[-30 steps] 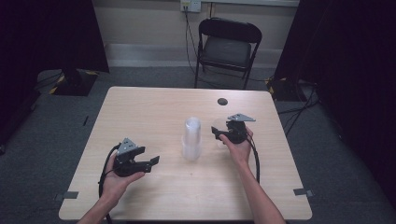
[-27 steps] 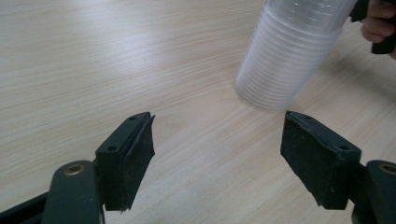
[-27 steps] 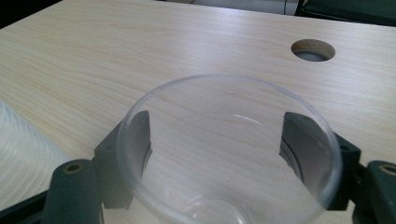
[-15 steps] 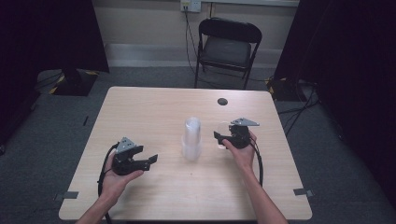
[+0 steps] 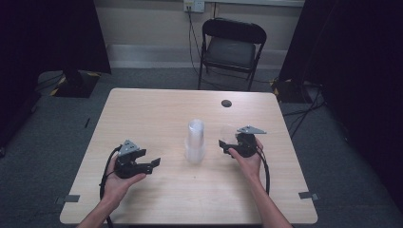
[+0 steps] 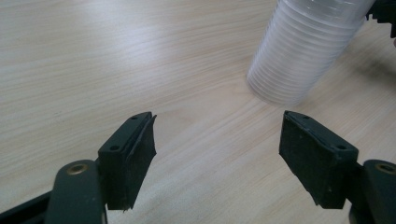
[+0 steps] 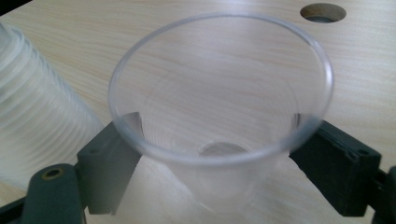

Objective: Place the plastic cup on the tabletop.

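While my right gripper (image 7: 219, 154) pinches a single clear cup (image 7: 219, 121) beside the stack of cups (image 5: 195, 141) mid-bench, too tight a squeeze may crumple it, though contact looks blurred; my left gripper (image 6: 217, 154) gapes empty.

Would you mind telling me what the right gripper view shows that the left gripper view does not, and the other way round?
The right gripper view alone shows a single clear cup held between the right gripper jaws, plus a round hole in the table. The left gripper view alone shows the left gripper open, with bare wood between its jaws. Both show the stack of clear cups standing on the wooden table.
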A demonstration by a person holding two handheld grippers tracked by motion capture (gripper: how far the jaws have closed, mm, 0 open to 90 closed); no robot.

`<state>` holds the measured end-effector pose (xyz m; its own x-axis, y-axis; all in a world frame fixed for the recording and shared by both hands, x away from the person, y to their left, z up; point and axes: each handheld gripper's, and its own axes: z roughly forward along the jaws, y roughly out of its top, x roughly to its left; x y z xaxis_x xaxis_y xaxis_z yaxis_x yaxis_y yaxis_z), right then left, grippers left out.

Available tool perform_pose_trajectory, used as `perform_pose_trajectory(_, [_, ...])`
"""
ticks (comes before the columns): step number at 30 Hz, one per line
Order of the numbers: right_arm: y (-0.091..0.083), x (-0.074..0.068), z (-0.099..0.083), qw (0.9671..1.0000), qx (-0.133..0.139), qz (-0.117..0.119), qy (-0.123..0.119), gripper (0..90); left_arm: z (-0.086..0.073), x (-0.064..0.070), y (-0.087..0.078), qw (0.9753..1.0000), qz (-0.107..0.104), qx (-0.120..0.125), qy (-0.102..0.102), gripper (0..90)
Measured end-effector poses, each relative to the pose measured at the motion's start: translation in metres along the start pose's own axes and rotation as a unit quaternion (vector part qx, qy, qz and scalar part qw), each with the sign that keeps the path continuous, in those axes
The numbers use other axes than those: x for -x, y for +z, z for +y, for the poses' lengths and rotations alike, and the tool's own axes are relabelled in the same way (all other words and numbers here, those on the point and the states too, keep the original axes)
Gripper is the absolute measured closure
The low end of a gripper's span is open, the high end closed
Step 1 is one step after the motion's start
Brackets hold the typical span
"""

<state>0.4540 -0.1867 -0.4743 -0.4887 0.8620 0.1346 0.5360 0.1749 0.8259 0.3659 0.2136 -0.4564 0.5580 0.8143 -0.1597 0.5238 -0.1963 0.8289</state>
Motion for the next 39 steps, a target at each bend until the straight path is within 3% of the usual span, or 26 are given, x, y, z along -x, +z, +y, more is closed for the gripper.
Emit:
perform_pose_trajectory(3, [-0.002, 0.001, -0.004, 0.9999, -0.010, 0.004, 0.009, 13.9, 0.000, -0.001, -0.001, 1.0000, 0.001, 0.003, -0.001, 26.8])
perform_pose_trajectory(12, [-0.019, -0.003, -0.012, 0.9999, -0.012, 0.001, -0.002, 15.6, 0.001, -0.002, 0.001, 1.0000, 0.002, -0.003, 0.001, 26.7])
perform_pose_trajectory(19, [-0.035, 0.003, -0.010, 0.9999, -0.014, 0.002, -0.001, 15.7, 0.000, -0.003, 0.000, 1.0000, 0.008, -0.001, -0.004, 26.5])
perform_pose_trajectory(23, [-0.046, 0.005, -0.014, 0.9999, -0.017, -0.001, -0.001, 16.2, 0.000, -0.004, 0.000, 0.9999, 0.013, -0.002, -0.009, 26.5])
perform_pose_trajectory(26, [-0.053, 0.007, -0.016, 0.9996, -0.028, -0.009, 0.003, 18.4, 0.001, -0.004, 0.001, 0.9996, 0.009, -0.006, -0.026, 27.1])
perform_pose_trajectory(29, [-0.061, 0.007, -0.019, 0.9996, -0.027, -0.006, 0.006, 18.4, 0.002, -0.003, -0.002, 0.9998, 0.008, -0.002, -0.019, 27.2])
perform_pose_trajectory(34, [-0.077, 0.006, -0.023, 0.9996, -0.024, -0.005, 0.012, 20.6, 0.002, -0.002, -0.006, 0.9990, 0.025, -0.006, -0.036, 27.3])
perform_pose_trajectory(39, [-0.094, 0.002, -0.027, 0.9999, -0.009, -0.010, 0.000, 24.1, 0.004, 0.000, -0.007, 0.9992, 0.020, -0.013, -0.031, 29.8])
